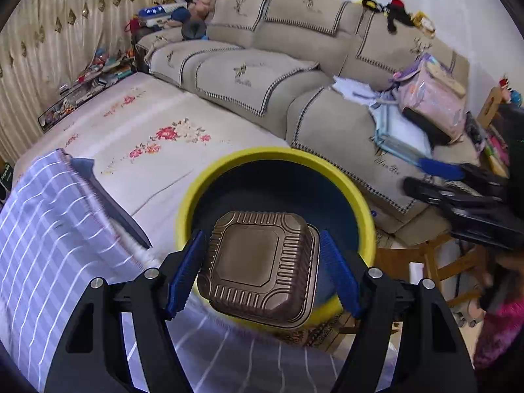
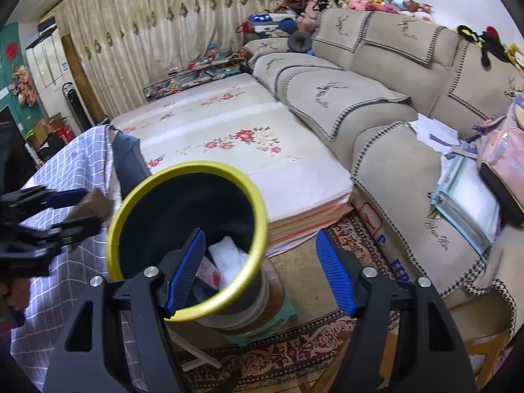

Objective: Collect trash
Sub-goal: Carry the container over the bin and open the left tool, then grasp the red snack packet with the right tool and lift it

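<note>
Your left gripper [image 1: 262, 271] holds a brown ribbed plastic tray [image 1: 260, 270] between its two blue fingers [image 1: 183, 278], the pads pressed against the tray's left and right sides; the tray sits tilted, its square base facing the camera. Directly beyond the tray, and partly covered by it, stands the yellow-rimmed trash bin [image 1: 360, 203] with its dark interior, so that the tray hangs over the near part of the bin's mouth. To the left of this gripper lies a purple checked cloth [image 1: 49, 229], and beyond it a floral-printed mattress [image 1: 157, 124]; a beige sofa [image 1: 262, 75] runs across the far side. At the right edge of the left wrist view your right gripper [image 1: 435, 180] appears from the side, somewhat blurred. In the right wrist view, your right gripper [image 2: 262, 268] is spread wide and holds nothing; its left finger overlaps the near rim of the trash bin [image 2: 229, 177], while its right finger stands over the patterned rug [image 2: 294, 353]. Inside the bin, just ahead of the left finger, lies crumpled white trash [image 2: 226, 255] with a red-and-white piece beside it. The bin rests on a green stool [image 2: 281, 317]. To the far left of this gripper your left gripper [image 2: 75, 208] enters the view with the brown tray [image 2: 98, 204] between its fingers, blurred, just beside the bin's rim and over the checked cloth [image 2: 65, 170]. The mattress [image 2: 245, 137] and sofa [image 2: 376, 104] lie ahead and to the right.
</note>
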Action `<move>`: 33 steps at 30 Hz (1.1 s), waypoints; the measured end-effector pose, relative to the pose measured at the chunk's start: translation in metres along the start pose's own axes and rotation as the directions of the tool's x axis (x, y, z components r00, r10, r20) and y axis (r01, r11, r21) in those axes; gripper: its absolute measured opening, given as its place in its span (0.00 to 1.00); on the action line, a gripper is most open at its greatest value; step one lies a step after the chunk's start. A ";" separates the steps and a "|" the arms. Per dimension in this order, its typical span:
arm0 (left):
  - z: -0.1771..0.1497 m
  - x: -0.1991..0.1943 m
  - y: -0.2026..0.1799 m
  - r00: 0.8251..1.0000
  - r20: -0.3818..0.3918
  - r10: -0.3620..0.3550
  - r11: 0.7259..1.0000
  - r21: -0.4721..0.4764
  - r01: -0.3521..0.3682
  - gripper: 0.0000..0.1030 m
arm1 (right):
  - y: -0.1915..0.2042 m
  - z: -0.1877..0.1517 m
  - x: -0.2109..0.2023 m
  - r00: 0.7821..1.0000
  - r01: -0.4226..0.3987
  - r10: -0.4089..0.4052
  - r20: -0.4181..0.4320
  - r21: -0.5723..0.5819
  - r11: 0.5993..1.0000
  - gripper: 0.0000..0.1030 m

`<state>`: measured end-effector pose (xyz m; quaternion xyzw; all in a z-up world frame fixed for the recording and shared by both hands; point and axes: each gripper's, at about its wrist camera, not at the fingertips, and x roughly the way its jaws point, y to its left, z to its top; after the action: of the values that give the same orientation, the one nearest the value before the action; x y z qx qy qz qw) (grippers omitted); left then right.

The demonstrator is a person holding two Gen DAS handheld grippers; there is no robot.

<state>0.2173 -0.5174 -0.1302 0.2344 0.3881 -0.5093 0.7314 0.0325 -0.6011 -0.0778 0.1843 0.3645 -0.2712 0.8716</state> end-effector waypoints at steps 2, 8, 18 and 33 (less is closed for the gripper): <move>0.005 0.019 0.000 1.000 -0.021 0.004 1.000 0.000 -0.004 0.70 | -0.009 -0.002 -0.004 1.000 0.018 -0.018 0.002 0.013 1.000 0.66; 0.017 0.044 0.001 1.000 -0.029 0.008 0.999 -0.052 -0.010 0.88 | -0.022 -0.005 -0.007 0.999 0.035 -0.035 -0.004 0.035 0.999 0.67; -0.016 -0.055 0.025 0.988 0.115 0.106 0.978 -0.191 -0.082 0.92 | 0.001 -0.011 -0.002 1.000 -0.021 0.021 -0.022 -0.004 1.000 0.67; -0.229 -0.285 0.095 0.825 0.184 0.534 0.725 -0.602 -0.335 0.94 | 0.128 -0.015 0.008 0.974 -0.220 0.206 -0.090 -0.204 0.954 0.67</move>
<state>0.1786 -0.1530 -0.0400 0.0091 0.3146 -0.2209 0.9231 0.1074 -0.4955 -0.0778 0.1371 0.3989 -0.1286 0.8975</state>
